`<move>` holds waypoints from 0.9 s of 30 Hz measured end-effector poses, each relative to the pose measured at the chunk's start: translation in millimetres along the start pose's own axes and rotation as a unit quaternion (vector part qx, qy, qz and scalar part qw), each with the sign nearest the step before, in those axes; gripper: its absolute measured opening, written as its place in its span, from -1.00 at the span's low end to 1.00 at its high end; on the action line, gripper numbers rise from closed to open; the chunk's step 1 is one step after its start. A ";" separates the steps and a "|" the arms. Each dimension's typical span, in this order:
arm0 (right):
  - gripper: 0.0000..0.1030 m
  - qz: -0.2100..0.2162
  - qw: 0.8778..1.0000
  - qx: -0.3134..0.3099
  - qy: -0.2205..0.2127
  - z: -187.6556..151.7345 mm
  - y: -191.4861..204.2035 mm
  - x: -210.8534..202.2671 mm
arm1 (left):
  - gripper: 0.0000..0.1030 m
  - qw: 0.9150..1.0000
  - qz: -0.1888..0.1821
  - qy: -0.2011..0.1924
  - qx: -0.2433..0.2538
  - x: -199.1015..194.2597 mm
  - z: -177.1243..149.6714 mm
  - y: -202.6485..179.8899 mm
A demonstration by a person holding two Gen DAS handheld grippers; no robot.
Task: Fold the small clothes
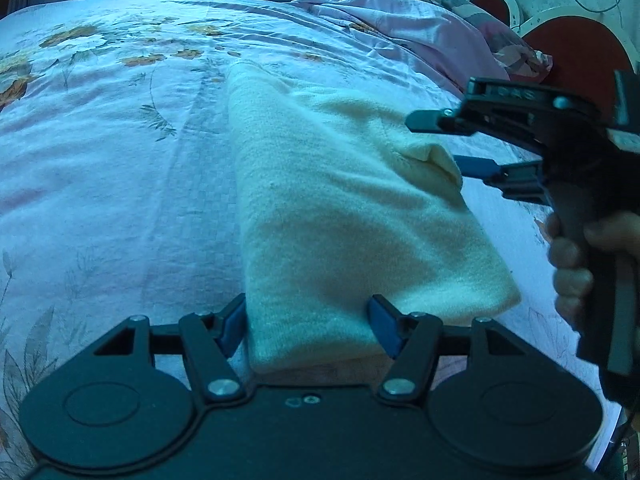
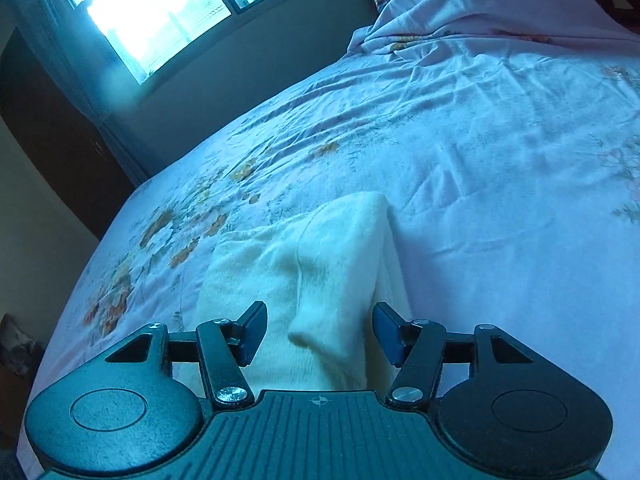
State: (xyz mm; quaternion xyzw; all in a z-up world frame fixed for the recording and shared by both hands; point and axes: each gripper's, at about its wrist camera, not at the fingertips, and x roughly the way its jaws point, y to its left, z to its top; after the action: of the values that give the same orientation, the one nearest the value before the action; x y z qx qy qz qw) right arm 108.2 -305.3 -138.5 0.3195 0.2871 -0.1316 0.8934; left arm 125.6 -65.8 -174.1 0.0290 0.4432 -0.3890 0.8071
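Observation:
A cream knit garment (image 1: 340, 208) lies folded in a long strip on the floral bedsheet (image 1: 112, 152). My left gripper (image 1: 308, 326) is open, its blue pads astride the garment's near end. My right gripper (image 1: 448, 148) shows at the right of the left wrist view, open, its lower finger at a turned-up corner of the garment. In the right wrist view the right gripper (image 2: 318, 334) is open around that raised cream fold (image 2: 328, 272), not closed on it.
Pink and floral pillows (image 1: 432, 28) lie at the head of the bed by a red and white headboard (image 1: 576, 48). A bright window (image 2: 152, 8) and a dark door (image 2: 60, 140) stand beyond the bed's far edge. The sheet (image 2: 500, 152) is wrinkled.

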 end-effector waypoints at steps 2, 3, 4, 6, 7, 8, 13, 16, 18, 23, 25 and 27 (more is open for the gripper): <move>-0.08 -0.002 1.000 -0.005 0.004 9.0 -0.4 18.6 | 0.20 1.000 -0.003 -0.001 -0.003 0.5 -0.4 1.3; -0.50 0.001 1.000 -0.006 0.011 12.8 -2.3 27.3 | 0.21 1.000 -0.004 -0.002 -0.003 0.6 -0.6 1.7; -0.87 0.002 1.000 -0.007 0.018 15.8 -3.6 34.8 | 0.21 1.000 -0.005 -0.003 -0.005 0.6 -0.8 2.1; -0.87 -0.004 1.000 -0.021 0.020 20.2 -6.2 45.9 | 0.21 1.000 -0.006 -0.003 -0.005 1.1 -0.9 2.3; -0.88 -0.010 0.999 -0.045 0.008 21.6 -3.6 46.1 | 0.21 1.000 -0.007 -0.004 -0.005 1.2 -0.9 2.3; -0.88 -0.016 0.997 -0.076 -0.010 22.6 0.6 43.6 | 0.21 1.000 -0.007 -0.005 -0.005 1.2 -1.1 2.2; -0.87 -0.091 0.986 -0.140 0.005 8.5 -9.7 59.0 | 0.24 1.000 -0.005 -0.008 0.009 1.2 -3.6 -0.9; -0.51 -0.113 0.985 -0.129 -0.012 7.1 -12.8 48.1 | 0.24 1.000 -0.007 -0.008 0.013 -0.1 -3.4 -0.9; -0.49 -0.110 0.986 -0.123 -0.034 11.2 -8.0 34.1 | 0.22 1.000 -0.009 -0.007 0.005 -3.4 -1.2 0.5; -0.49 -0.083 0.981 -0.151 -0.093 26.1 26.6 15.1 | 0.20 0.999 -0.009 -0.046 -0.015 -23.1 10.3 1.8; -0.49 -0.067 0.985 -0.138 -0.079 36.9 33.6 26.3 | 0.20 0.999 -0.011 -0.050 -0.008 -22.2 16.9 -2.9; -0.49 -0.065 0.987 -0.140 -0.054 38.3 34.6 43.2 | 0.23 0.999 -0.003 -0.051 0.002 -14.9 18.9 -8.0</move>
State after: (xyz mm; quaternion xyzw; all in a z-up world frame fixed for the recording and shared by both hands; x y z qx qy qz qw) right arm 173.8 -305.9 -123.0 0.1644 0.2740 -0.1654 0.9330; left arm 129.0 -69.7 -149.3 0.0092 0.4008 -0.3936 0.8273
